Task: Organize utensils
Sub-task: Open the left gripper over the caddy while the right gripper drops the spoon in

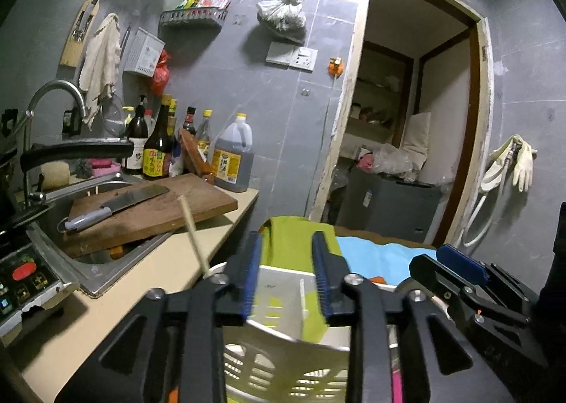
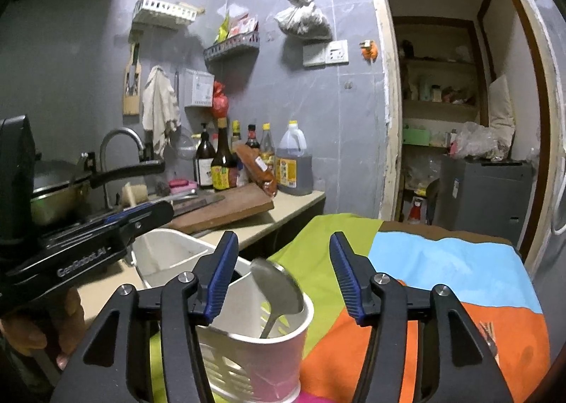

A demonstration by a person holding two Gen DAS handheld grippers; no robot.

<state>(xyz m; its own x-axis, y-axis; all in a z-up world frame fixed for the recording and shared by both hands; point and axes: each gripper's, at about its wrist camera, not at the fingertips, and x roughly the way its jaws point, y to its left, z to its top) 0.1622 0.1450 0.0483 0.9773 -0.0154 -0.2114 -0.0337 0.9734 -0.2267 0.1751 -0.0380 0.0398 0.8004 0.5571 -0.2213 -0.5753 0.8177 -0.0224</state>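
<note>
A white slotted utensil holder (image 1: 283,360) stands on a multi-coloured cloth (image 1: 382,254), just under my left gripper (image 1: 286,275). That gripper's jaws are apart with nothing gripped. A pale chopstick (image 1: 192,233) leans up out of the holder, left of the left finger. In the right wrist view, a metal spoon (image 2: 277,288) stands bowl-up in the holder (image 2: 247,350), below my right gripper (image 2: 286,279). That gripper is open, its pads clear of the spoon. A fork (image 2: 490,336) lies on the cloth (image 2: 442,261) at the right. The left gripper (image 2: 148,212) shows at the left, and the right gripper (image 1: 449,263) at the right.
To the left, a beige counter (image 1: 141,282) carries a wooden cutting board (image 1: 169,212) with a cleaver (image 1: 116,205) on it, resting over a steel sink (image 1: 88,261). Sauce bottles (image 1: 159,152) line the wall. A black pan handle (image 1: 78,150) juts out. A doorway (image 1: 406,120) opens behind.
</note>
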